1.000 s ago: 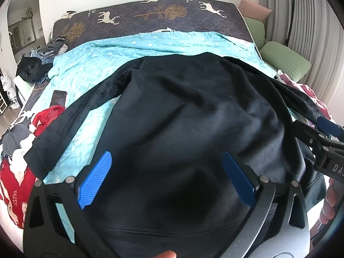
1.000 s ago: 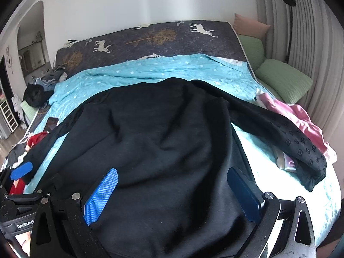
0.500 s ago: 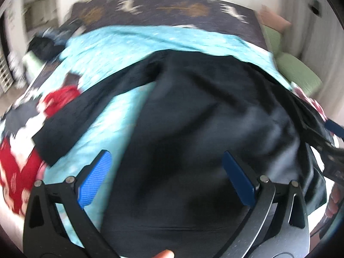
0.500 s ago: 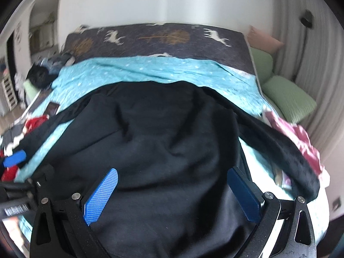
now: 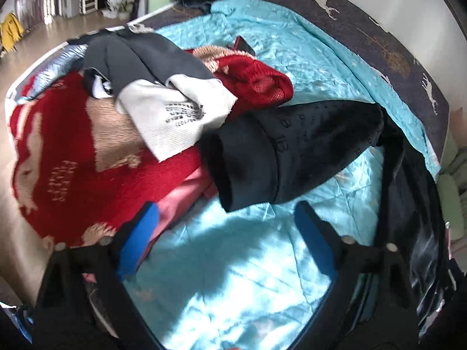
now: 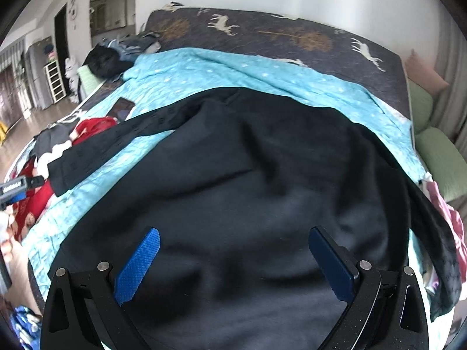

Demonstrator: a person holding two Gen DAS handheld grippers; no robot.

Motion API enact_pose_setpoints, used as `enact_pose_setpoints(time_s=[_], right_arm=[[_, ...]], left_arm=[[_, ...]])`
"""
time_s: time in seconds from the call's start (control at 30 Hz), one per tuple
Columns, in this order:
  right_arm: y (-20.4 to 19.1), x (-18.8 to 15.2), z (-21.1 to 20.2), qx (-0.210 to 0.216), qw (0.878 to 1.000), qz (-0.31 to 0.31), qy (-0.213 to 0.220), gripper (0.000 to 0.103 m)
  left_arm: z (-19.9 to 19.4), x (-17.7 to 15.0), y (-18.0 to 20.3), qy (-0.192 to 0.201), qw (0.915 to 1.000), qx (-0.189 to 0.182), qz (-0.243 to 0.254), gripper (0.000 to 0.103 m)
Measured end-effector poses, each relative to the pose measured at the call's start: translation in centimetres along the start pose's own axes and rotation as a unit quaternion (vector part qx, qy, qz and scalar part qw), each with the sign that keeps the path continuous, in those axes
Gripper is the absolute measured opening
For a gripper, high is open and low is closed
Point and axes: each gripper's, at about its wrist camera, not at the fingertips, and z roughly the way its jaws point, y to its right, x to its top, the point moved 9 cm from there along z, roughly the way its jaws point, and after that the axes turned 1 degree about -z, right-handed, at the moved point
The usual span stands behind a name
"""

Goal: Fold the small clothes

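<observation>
A black long-sleeved top (image 6: 248, 192) lies spread flat on the turquoise bedspread (image 6: 221, 73). Its left sleeve (image 5: 294, 151) stretches out to the left, with the cuff end lying against a pile of clothes. My left gripper (image 5: 226, 233) is open and empty, just short of that cuff, over the bedspread (image 5: 233, 277). My right gripper (image 6: 233, 259) is open and empty above the lower body of the top. The left gripper also shows at the left edge of the right wrist view (image 6: 17, 189). The right sleeve (image 6: 437, 248) hangs toward the bed's right edge.
A pile of red, white and grey clothes (image 5: 116, 122) lies at the bed's left edge. A phone (image 6: 122, 108) lies on the bedspread. Pink clothing (image 6: 446, 215) and green pillows (image 6: 443, 160) are on the right. Dark clothes (image 6: 108, 58) sit at the far left corner.
My left gripper has swung left from above the body of the top to the left sleeve cuff. My right gripper has turned slightly left. Both stay open.
</observation>
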Motion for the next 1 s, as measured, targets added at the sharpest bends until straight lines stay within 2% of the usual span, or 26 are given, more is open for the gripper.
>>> enact_pose_setpoints(time_s=[0.07, 0.2, 0.33, 0.4, 0.43, 0.5, 0.63, 0.73, 0.8, 0.87, 0.97, 1.0], right_arm=[[-0.7, -0.1, 0.1, 0.000, 1.000, -0.010, -0.003, 0.103], [-1.2, 0.1, 0.6, -0.015, 1.000, -0.025, -0.003, 0.103], [-0.8, 0.1, 1.3, -0.024, 0.999, -0.024, -0.011, 0.103], [-0.6, -0.1, 1.6, -0.025, 0.999, -0.018, -0.018, 0.103], [-0.4, -0.1, 1.8, -0.024, 0.999, -0.014, -0.021, 0.103], [-0.3, -0.1, 2.1, -0.022, 0.999, -0.009, -0.025, 0.103], [-0.7, 0.0, 2.4, -0.013, 0.999, -0.012, -0.028, 0.103], [-3.7, 1.5, 2.3, 0.019, 0.998, -0.061, 0.005, 0.103], [-7.2, 2.6, 1.8, 0.030, 0.990, -0.133, 0.047, 0.103], [-11.7, 3.4, 1.2, 0.038, 0.971, -0.219, 0.094, 0.103], [-19.1, 3.9, 0.9, 0.049, 0.929, -0.334, 0.153, 0.103], [-20.6, 4.1, 1.3, 0.042, 0.920, -0.355, 0.162, 0.103]], left_arm=[[1.2, 0.5, 0.5, -0.010, 0.9999, -0.008, 0.006, 0.068], [2.7, 1.6, 1.4, -0.017, 0.9994, -0.029, 0.001, 0.064], [3.9, 3.4, 2.0, -0.009, 0.9997, -0.019, 0.009, 0.063], [4.3, 4.0, 2.2, -0.010, 0.9996, -0.024, 0.012, 0.022], [4.4, 4.0, 2.3, -0.019, 0.9992, -0.033, 0.011, 0.006], [4.0, 4.4, 2.6, -0.021, 0.9985, -0.051, 0.003, 0.003], [1.0, 6.7, 4.2, 0.012, 0.9982, -0.037, 0.046, 0.003], [-1.7, 9.0, 5.9, 0.029, 0.9964, -0.046, 0.065, 0.003], [-3.1, 10.1, 7.0, 0.032, 0.9953, -0.053, 0.074, 0.002], [-4.4, 10.9, 8.3, 0.034, 0.9936, -0.057, 0.091, 0.003], [-5.3, 11.0, 9.7, 0.025, 0.9923, -0.066, 0.102, 0.003], [-5.5, 11.0, 10.0, 0.020, 0.9921, -0.069, 0.103, 0.003]])
